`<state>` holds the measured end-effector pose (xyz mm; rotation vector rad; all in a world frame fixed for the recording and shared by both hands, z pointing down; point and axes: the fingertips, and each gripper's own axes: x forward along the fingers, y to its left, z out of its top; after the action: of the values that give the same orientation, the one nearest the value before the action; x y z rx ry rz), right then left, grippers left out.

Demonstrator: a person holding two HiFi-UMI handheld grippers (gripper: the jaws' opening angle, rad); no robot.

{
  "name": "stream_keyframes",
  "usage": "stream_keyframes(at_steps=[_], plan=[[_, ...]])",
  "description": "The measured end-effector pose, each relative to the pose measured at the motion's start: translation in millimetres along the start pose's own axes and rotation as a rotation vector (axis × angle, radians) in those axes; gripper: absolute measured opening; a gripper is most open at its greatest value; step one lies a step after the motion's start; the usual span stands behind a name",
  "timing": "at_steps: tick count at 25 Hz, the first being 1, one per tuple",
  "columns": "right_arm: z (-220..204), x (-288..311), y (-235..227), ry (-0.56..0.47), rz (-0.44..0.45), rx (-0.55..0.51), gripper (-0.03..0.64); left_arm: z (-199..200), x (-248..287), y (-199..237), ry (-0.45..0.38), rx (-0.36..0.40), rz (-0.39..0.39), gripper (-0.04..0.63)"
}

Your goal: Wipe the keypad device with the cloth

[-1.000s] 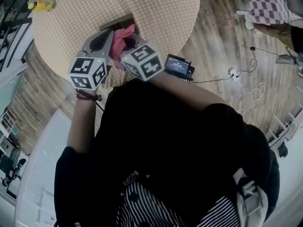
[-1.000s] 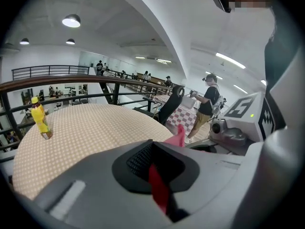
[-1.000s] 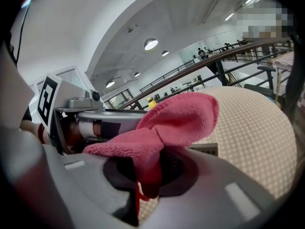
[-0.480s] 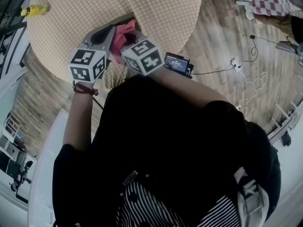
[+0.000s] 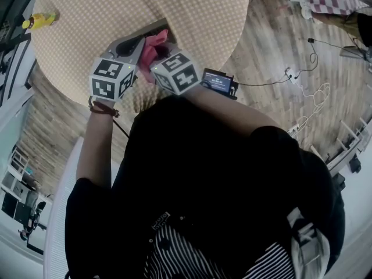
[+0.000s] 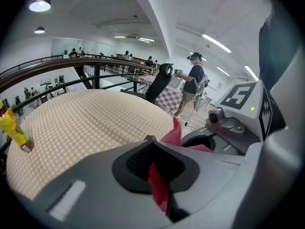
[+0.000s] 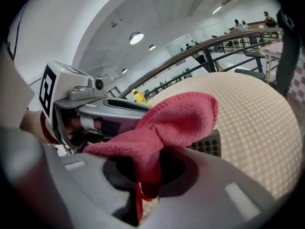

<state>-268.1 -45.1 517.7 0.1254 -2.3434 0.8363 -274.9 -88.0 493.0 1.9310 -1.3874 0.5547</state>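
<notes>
Our right gripper (image 7: 153,174) has its jaws clamped on the cloth (image 7: 177,120). The bunched end of the cloth hangs over the keypad (image 7: 208,145), which sits at the table (image 7: 252,113) edge just past those jaws and a little to their right. As far as the head view shows, its long axis runs across our reach, so we judge the right side nearer for the wipe. Our left gripper (image 6: 155,173), close beside, has its jaws drawn together with a thin strip of cloth in their seam. We can read no brand or lettering, and the keypad shows only rows of round buttons.
</notes>
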Motion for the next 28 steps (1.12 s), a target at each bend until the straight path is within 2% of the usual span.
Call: stream_keyframes(at_steps=[6,15,24,28], plan=[[-10.3,8.6,-11.8,0.015,-0.031,0.031,0.064,-11.3,16.2,2.4,0.064,0.030,-0.011,0.000],[-11.0,18.7,-21.2,0.011,-0.049,0.063,0.064,-14.9,27.7,10.9,0.104,0.046,-0.018,0.000],[-26.6,36.0,-28.7,0.064,-0.056,0.112,0.064,-38.4,47.9,22.6,0.328,0.123,-0.062,0.000],[-29.4,41.7,-32.1,0.084,-0.054,0.117,0.064,-44.3,53.5,26.6,0.361,0.137,-0.054,0.002]])
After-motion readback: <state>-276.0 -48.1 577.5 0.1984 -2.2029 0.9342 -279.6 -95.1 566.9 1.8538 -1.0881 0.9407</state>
